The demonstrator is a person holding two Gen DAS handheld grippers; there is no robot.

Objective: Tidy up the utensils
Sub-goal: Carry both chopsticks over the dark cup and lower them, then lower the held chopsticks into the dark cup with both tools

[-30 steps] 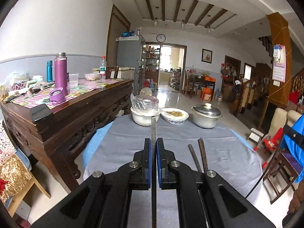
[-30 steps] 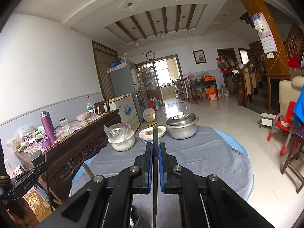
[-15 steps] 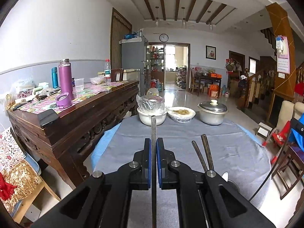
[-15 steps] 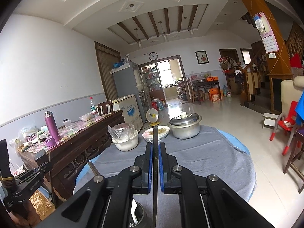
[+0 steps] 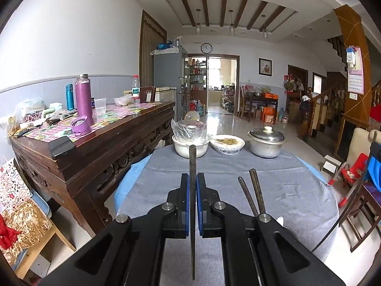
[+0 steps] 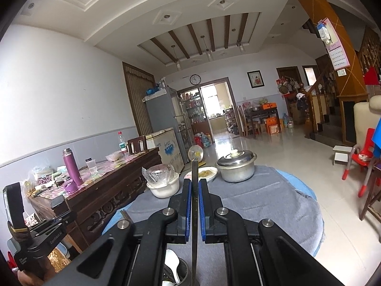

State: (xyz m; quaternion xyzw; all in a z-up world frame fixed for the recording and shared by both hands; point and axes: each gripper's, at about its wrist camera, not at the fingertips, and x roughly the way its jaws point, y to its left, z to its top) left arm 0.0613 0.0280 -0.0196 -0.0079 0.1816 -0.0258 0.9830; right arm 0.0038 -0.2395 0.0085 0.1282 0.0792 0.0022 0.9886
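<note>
**Two chopsticks clamped, holder only partly filled**

The left tool [image 5: 193,205] is closed tight on a dark chopstick [image 5: 192,162], which runs between its blue pads, its long axis along the tool's own line, its blunt end pointing ahead toward the white bowl [image 5: 189,146]. The right tool [image 6: 195,208] is likewise clamped on a second chopstick [image 6: 194,178], lying the same way, end forward toward the lidded pot [image 6: 237,166].

Just below the right tool a metal holder [image 6: 183,271] already carries a white spoon [image 6: 173,264]. Right of the left tool, two more chopsticks [image 5: 252,193] lean forward and upward, probably standing in that holder, though their base is hidden.

So the sorting looks underway: both held sticks are not yet stowed. The grey-clothed desk [image 5: 285,190] shows no other loose utensils.
</note>
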